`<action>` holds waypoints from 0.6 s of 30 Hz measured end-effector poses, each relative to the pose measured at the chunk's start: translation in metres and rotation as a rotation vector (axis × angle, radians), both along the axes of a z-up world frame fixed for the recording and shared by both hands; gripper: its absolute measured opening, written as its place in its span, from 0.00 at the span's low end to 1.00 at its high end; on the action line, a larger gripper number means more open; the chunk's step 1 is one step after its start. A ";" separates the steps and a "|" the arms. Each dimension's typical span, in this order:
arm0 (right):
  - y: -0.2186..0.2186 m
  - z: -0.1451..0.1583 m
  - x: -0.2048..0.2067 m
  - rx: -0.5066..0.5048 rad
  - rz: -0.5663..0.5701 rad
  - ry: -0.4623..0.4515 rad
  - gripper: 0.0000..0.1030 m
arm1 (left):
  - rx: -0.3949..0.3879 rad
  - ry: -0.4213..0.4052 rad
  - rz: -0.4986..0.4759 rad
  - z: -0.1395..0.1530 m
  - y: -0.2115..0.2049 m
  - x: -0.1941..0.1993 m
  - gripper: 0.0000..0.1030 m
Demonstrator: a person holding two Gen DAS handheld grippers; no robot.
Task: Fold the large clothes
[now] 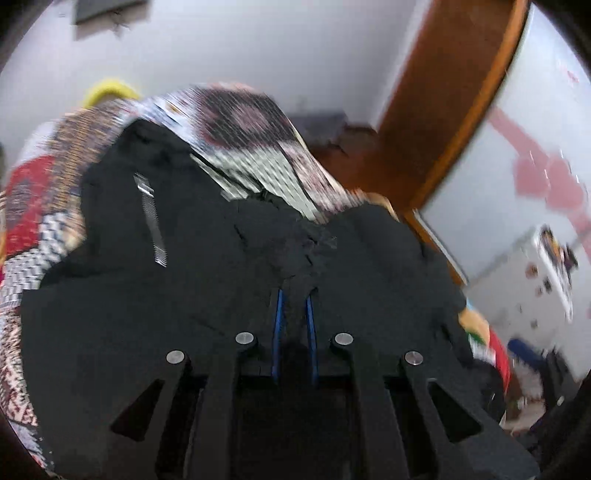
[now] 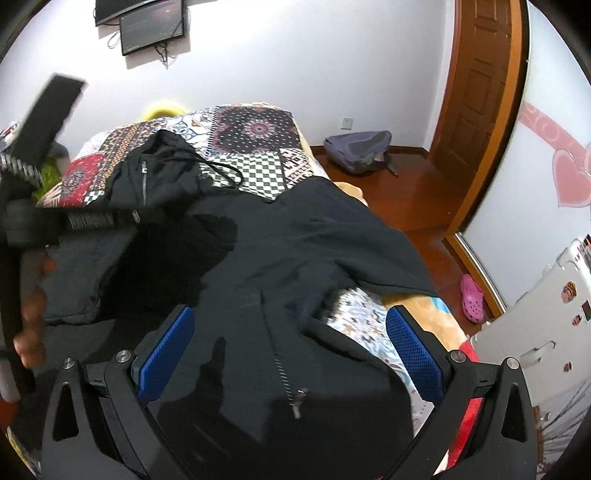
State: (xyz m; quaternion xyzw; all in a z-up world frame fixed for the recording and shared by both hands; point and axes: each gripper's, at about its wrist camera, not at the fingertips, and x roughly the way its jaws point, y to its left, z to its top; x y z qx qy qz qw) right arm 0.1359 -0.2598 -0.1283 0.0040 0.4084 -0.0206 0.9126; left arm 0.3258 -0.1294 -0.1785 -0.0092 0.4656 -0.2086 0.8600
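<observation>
A black zip-up hooded jacket (image 2: 295, 240) lies spread on a bed with a patchwork cover (image 2: 255, 129). Its hood and drawstring lie at the far end; its zipper (image 2: 284, 373) runs toward me. My left gripper (image 1: 295, 295) is shut on a fold of the black jacket (image 1: 147, 295) and holds it lifted; that view is blurred. The left gripper's body also shows in the right wrist view (image 2: 33, 206), at the far left over the jacket. My right gripper (image 2: 288, 343) is open, its blue pads (image 2: 166, 343) on either side of the jacket's zipped front.
A wooden door (image 2: 476, 92) stands at the back right with a purple backpack (image 2: 358, 149) on the wood floor beside it. A pink shoe (image 2: 472, 297) lies by the bed's right edge. Screens (image 2: 147, 22) hang on the far wall. A white cabinet (image 2: 535, 314) stands right.
</observation>
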 end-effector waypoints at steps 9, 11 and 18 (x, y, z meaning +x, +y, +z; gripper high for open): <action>-0.010 0.005 -0.001 -0.034 -0.023 -0.008 1.00 | 0.034 0.118 -0.110 -0.018 -0.017 -0.020 0.36; -0.013 0.010 -0.001 -0.033 -0.023 -0.018 1.00 | 0.031 0.076 -0.090 -0.005 -0.004 -0.025 0.42; -0.036 0.037 0.012 -0.044 -0.046 -0.083 1.00 | 0.104 -0.059 0.035 0.030 0.055 -0.036 0.52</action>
